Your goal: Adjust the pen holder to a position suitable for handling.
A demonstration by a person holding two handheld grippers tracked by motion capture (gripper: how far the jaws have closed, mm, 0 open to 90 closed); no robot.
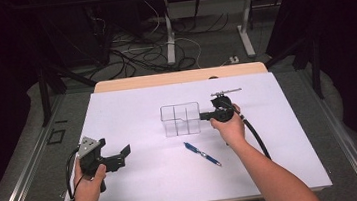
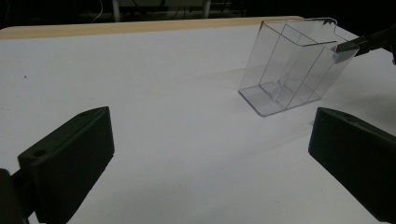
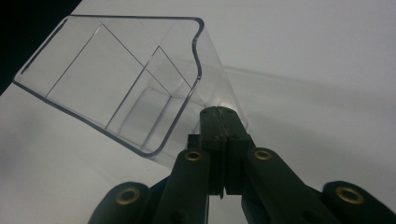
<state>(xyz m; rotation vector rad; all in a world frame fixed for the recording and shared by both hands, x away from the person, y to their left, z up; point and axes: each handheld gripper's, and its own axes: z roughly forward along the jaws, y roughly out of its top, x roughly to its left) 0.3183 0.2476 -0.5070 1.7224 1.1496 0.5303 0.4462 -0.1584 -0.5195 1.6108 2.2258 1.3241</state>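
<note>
- Right gripper view: the right gripper (image 3: pixel 223 122) has its jaws pressed together on one wall of the clear plastic organiser box with inner dividers (image 3: pixel 116 79), which spreads away ahead and to the left of the jaws (tilted in this view).
- High view: that box (image 1: pixel 180 119) stands on the white table (image 1: pixel 149 179), touching the jaws' tips; a blue pen (image 1: pixel 201 154) lies near, on the person's side.
- Left gripper (image 1: pixel 117 156) rests well apart from the box, jaws spread wide with nothing between them.

A dim room: grey floor (image 1: pixel 211 47) strewn with cables (image 1: pixel 131 52), white desk legs (image 1: pixel 169 36) beyond
</note>
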